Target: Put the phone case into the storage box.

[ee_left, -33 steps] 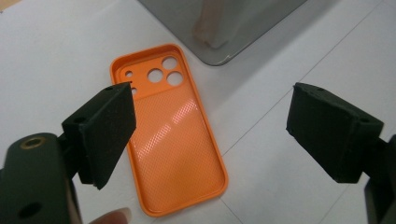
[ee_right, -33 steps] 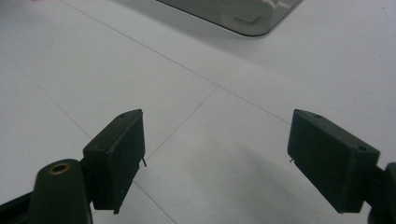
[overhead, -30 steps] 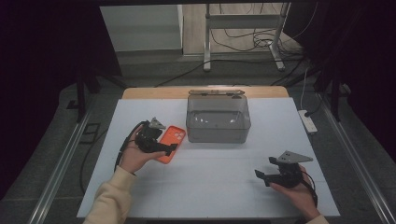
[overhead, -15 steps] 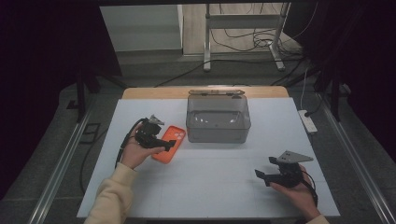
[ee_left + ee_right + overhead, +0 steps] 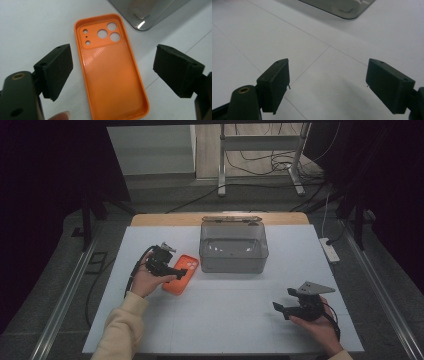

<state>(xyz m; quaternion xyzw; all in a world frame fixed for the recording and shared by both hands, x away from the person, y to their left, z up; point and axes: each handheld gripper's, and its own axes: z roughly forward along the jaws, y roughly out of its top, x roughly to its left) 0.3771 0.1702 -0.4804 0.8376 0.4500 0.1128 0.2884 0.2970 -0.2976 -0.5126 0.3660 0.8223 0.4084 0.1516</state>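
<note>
Lying hollow side up on the white desk (image 5: 235, 320), the orange phone case (image 5: 112, 67) sits between the widely spread jaws of the left hand-held gripper (image 5: 112, 72), which touch nothing. A grey box (image 5: 233, 247) stands just beside its camera-hole end. The right hand-held gripper (image 5: 327, 87), also spread wide, hovers over bare desk well apart.
</note>
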